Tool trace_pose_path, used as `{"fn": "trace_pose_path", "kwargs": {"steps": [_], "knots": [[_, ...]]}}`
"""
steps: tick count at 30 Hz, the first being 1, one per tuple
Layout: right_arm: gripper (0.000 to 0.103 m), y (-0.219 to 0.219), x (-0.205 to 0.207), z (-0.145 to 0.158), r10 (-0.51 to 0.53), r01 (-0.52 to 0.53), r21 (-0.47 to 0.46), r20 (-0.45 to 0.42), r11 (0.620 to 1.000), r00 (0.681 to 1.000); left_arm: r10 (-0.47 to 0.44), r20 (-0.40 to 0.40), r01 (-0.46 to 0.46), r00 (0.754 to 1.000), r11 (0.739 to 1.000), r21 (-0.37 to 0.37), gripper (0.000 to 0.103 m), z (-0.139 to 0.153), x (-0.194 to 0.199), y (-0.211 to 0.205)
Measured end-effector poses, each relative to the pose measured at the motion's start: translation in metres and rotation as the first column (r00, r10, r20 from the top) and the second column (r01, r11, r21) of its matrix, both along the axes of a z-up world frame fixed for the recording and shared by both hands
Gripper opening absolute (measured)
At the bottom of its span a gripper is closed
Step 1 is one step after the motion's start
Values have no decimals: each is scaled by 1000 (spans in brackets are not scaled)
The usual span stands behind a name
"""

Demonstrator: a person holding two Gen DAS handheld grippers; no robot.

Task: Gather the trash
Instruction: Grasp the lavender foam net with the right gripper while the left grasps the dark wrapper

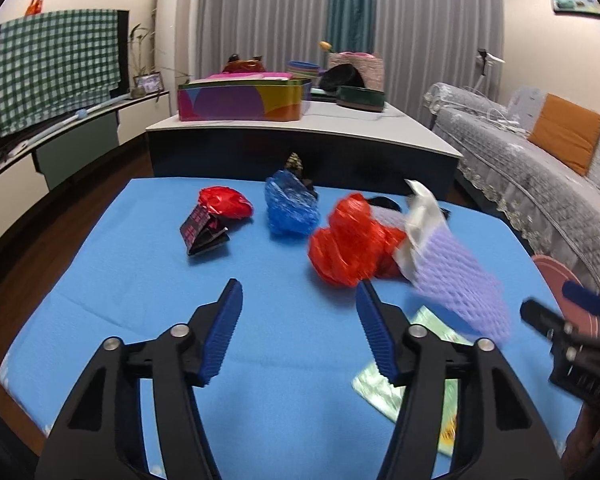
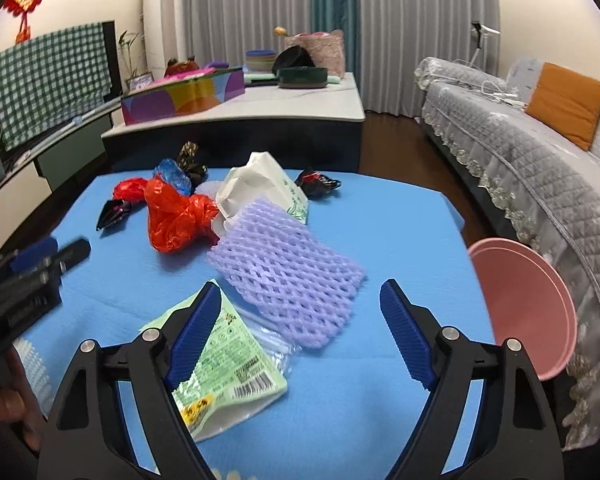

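Now, on the blue cloth-covered table [image 2: 400, 220], the trash lies scattered, going left to right in the right wrist view: a dark folded foil wrapper [image 2: 114, 212] at ten o'clock, a crumpled red plastic bag [image 2: 172, 220] beside it, a small blue crumpled plastic bag [image 2: 174, 172] behind that, then a white crumpled paper bag [image 2: 252, 188] touching the red one, and a black-and-red foil wrapper [image 2: 318, 182] at twelve o'clock. A lilac foam fruit net [image 2: 288, 268] lies flat in the middle, its near edge overlapping a clear film by the pale green printed snack packet [image 2: 228, 364].

The left gripper [image 1: 298, 328] hovers with its blue pads apart and nothing between them, the red bag at one o'clock of it. The right gripper [image 2: 300, 336] is spread wide over the green packet and the net's near edge, pads pressing nothing.

At three o'clock, off the table's right edge, a round pink plastic basin [image 2: 540, 312] stands tilted; its inside cannot be seen.
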State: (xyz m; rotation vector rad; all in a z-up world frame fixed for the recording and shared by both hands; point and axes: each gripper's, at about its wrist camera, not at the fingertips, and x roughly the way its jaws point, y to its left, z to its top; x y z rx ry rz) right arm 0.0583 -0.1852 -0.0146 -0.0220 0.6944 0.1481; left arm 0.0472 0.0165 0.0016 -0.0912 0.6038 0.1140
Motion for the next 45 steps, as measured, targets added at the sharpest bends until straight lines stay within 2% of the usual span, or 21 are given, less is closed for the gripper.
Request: {"fn": "trace_pose_path", "kwargs": {"steps": [3, 8, 10, 13, 18, 23, 25, 27, 29, 30, 34, 39, 45], "knots": [[80, 5, 18, -14, 22, -22, 2, -43, 1000, 999, 31, -8, -31, 999, 1000, 5, 56, -3, 16, 6], [79, 13, 41, -39, 60, -62, -8, -124, 998, 990, 105, -22, -103, 994, 993, 54, 56, -12, 46, 25], [78, 15, 46, -48, 69, -71, -10, -156, 997, 985, 153, -47, -150, 987, 987, 58, 56, -17, 59, 39], [72, 17, 52, -54, 72, -76, -20, -175, 997, 982, 219, -84, -216, 972, 975, 45, 56, -26, 77, 60], [52, 12, 61, -51, 81, -82, 4, -175, 997, 981, 261, -102, -256, 960, 965, 63, 54, -29, 97, 76], [18, 9, 66, -49, 88, -85, 26, -171, 996, 981, 276, -149, -275, 949, 961, 29, 52, -39, 116, 91], [13, 9, 67, -48, 91, -88, 25, -167, 996, 982, 278, -152, -277, 948, 960, 31, 48, -40, 119, 93], [12, 7, 66, -45, 86, -84, 23, -154, 996, 984, 275, -156, -273, 949, 961, 33, 40, -39, 120, 93], [11, 6, 65, -40, 82, -79, 23, -138, 997, 987, 272, -166, -269, 948, 962, 40, 21, -39, 121, 93], [11, 5, 65, -39, 80, -77, 24, -134, 997, 988, 271, -173, -269, 947, 963, 35, 16, -40, 120, 93], [11, 2, 60, -29, 72, -70, 25, -109, 997, 991, 273, -169, -274, 947, 962, 13, 3, -37, 112, 97], [11, -4, 50, -15, 58, -55, 34, -74, 998, 996, 255, -149, -263, 955, 964, -40, 0, -28, 96, 96], [11, -11, 31, 3, 34, -33, 31, -18, 999, 999, 202, -103, -209, 974, 976, -56, 0, -13, 71, 80]]}}
